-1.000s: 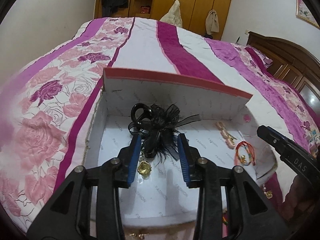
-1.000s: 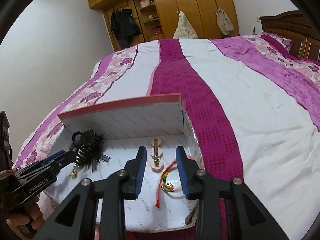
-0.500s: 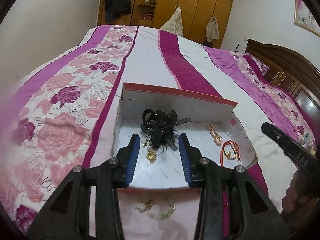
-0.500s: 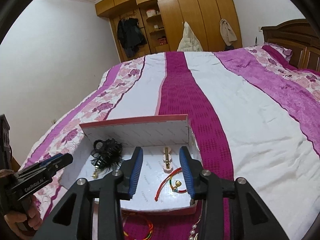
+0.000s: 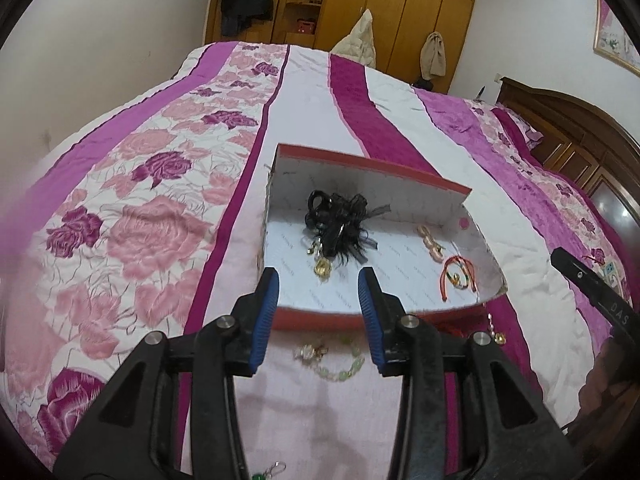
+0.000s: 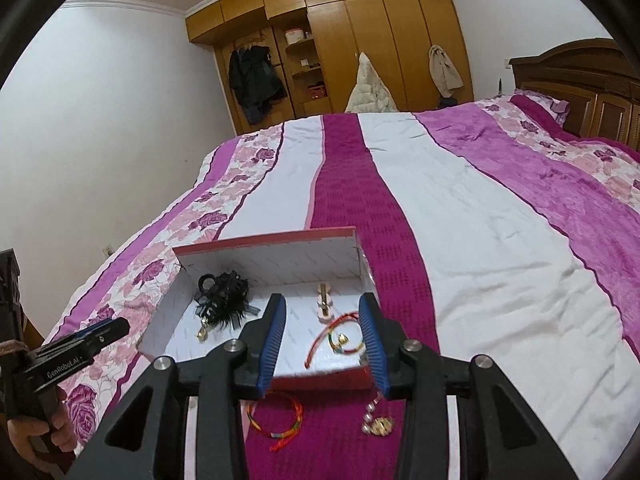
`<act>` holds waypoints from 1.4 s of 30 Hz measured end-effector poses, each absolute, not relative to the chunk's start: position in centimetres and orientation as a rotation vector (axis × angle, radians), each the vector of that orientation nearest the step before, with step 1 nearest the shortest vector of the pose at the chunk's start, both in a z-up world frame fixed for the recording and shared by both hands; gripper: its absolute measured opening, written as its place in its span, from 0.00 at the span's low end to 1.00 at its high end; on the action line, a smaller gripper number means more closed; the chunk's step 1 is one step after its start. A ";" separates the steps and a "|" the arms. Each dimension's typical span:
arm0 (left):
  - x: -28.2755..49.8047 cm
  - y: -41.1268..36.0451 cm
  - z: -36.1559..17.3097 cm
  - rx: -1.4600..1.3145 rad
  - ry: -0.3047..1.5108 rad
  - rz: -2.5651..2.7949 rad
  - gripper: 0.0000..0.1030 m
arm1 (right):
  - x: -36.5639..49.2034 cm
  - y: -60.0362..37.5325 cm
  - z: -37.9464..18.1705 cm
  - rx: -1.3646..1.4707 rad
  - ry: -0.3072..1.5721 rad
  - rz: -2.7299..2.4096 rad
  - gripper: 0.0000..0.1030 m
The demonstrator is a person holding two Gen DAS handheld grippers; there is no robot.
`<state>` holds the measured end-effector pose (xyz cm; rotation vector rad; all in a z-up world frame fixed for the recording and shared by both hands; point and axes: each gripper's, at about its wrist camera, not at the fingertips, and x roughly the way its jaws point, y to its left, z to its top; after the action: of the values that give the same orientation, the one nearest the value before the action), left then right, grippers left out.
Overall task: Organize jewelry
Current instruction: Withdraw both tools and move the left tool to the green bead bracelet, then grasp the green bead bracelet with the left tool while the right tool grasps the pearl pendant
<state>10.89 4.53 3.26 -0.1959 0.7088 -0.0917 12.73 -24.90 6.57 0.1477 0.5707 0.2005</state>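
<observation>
A red-rimmed box (image 5: pixel 372 166) with a white inside lies on the bed. In it are a black feather hair clip (image 5: pixel 338 220), a gold pendant (image 5: pixel 322 266), a pink clip (image 5: pixel 430 242) and a red cord bracelet (image 5: pixel 458 276). My left gripper (image 5: pixel 319 280) hangs open over the box's near edge, nothing between its fingers. A green bead bracelet (image 5: pixel 340 364) lies on the cover below it. My right gripper (image 6: pixel 322 308) is open too, above the box's (image 6: pixel 268 240) near right corner. A red braided bracelet (image 6: pixel 280 416) and a pearl-and-gold earring (image 6: pixel 376 420) lie before the box.
The pink and purple striped bed cover (image 6: pixel 480 220) stretches far behind and right of the box. A wooden wardrobe (image 6: pixel 360 40) and a headboard (image 6: pixel 580 80) stand at the back. The other gripper shows at each view's edge: right one (image 5: pixel 592 288), left one (image 6: pixel 80 344), held by a hand.
Both grippers drew back and up from the box. The black hair clip stays inside, no longer between the left fingers. The loose jewelry on the cover before the box came into view.
</observation>
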 end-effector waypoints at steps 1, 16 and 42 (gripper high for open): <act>10.8 4.4 3.1 -0.195 0.716 -0.094 0.32 | 12.4 -25.0 6.4 0.147 0.577 0.196 0.40; 10.6 3.2 -0.7 -0.164 0.839 -0.096 0.33 | 10.1 -27.0 2.1 0.163 0.693 0.147 0.40; 12.6 2.4 -5.6 -0.151 0.888 -0.076 0.31 | 12.5 -27.4 -4.1 0.208 0.860 0.136 0.43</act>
<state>12.61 2.40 -5.55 -0.1511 0.8879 -0.0759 12.54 -27.39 -4.07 0.2078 0.8600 0.1363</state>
